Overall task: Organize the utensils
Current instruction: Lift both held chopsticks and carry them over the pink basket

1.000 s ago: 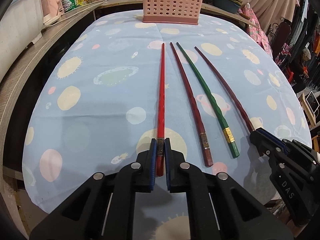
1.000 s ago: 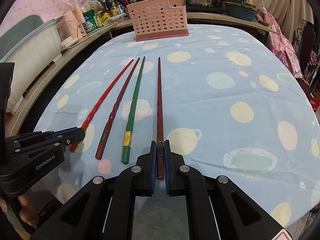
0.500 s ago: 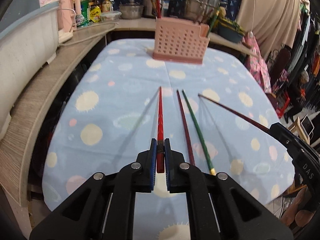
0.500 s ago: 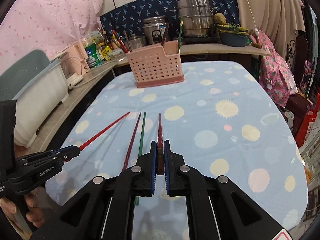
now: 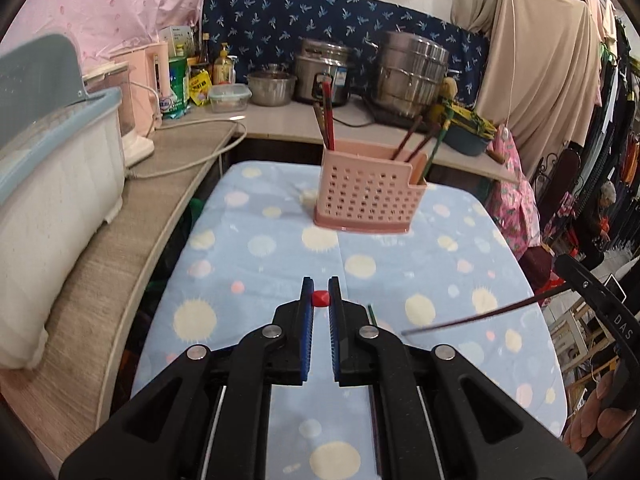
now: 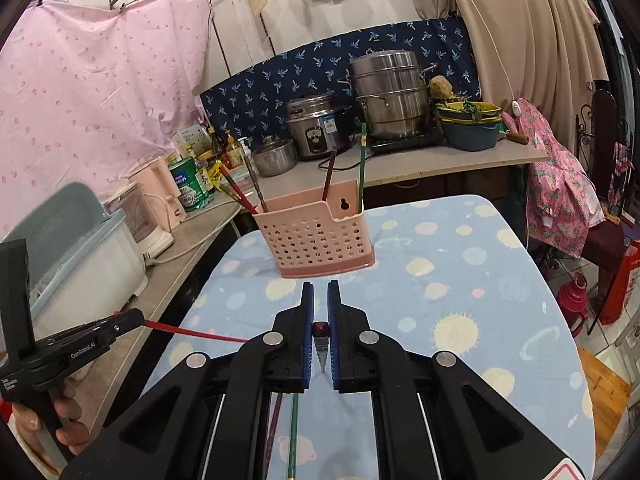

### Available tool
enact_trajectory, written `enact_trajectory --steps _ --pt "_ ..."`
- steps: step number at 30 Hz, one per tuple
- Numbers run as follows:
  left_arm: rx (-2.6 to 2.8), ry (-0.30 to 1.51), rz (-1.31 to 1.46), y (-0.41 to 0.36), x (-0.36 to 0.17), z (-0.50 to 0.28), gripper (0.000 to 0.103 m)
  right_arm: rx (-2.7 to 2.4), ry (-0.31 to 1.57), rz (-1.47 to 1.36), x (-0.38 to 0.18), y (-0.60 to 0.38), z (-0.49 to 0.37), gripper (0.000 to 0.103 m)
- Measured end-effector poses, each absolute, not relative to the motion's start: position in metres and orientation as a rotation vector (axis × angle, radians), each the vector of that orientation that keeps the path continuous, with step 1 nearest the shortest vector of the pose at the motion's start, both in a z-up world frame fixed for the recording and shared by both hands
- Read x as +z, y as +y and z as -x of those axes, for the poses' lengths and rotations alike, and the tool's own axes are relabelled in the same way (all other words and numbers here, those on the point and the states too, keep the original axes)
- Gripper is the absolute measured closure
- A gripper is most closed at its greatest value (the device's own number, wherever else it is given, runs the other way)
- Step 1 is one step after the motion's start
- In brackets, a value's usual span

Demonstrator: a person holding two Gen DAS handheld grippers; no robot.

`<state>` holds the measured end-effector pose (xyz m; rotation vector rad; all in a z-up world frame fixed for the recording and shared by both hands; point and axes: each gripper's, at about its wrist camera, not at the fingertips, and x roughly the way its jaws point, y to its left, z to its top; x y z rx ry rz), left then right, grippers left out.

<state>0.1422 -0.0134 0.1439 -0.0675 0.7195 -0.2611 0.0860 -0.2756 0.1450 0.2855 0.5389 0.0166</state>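
My left gripper (image 5: 320,288) is shut on a red chopstick (image 5: 320,299), held above the table and seen end-on. In the right wrist view the same red chopstick (image 6: 192,332) sticks out of the left gripper (image 6: 134,318). My right gripper (image 6: 320,292) is shut on a dark brown chopstick (image 6: 321,330); from the left it shows as a dark stick (image 5: 480,318) slanting in mid-air from the right gripper (image 5: 568,276). A green chopstick (image 6: 293,432) and a dark red one (image 6: 276,420) lie on the cloth below. The pink perforated basket (image 5: 366,200) stands ahead with several chopsticks upright in it.
The table wears a blue spotted cloth (image 5: 248,264). A wooden counter (image 5: 120,248) curves along the left with a white and blue bin (image 5: 52,184). Steel pots (image 6: 388,96) and a rice cooker (image 6: 316,128) stand behind. A hand (image 6: 60,432) grips the left tool's handle.
Both grippers have risen off the cloth, each taking its chopstick up with it. The views have tilted upward, so the basket and the counter behind it now fill the middle.
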Motion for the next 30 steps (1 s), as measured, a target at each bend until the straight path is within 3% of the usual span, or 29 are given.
enact_trajectory --steps 15,24,30 --pt "-0.29 0.634 0.109 -0.02 0.207 -0.207 0.096 0.034 0.43 -0.311 0.2 -0.292 -0.149 0.097" --pt "-0.298 0.472 0.166 -0.04 0.28 -0.258 0.096 0.04 0.285 -0.378 0.264 -0.315 -0.206 0.097" --pt "-0.256 0.395 0.173 -0.054 0.298 -0.301 0.096 0.056 0.187 -0.38 0.298 -0.319 -0.253 0.097"
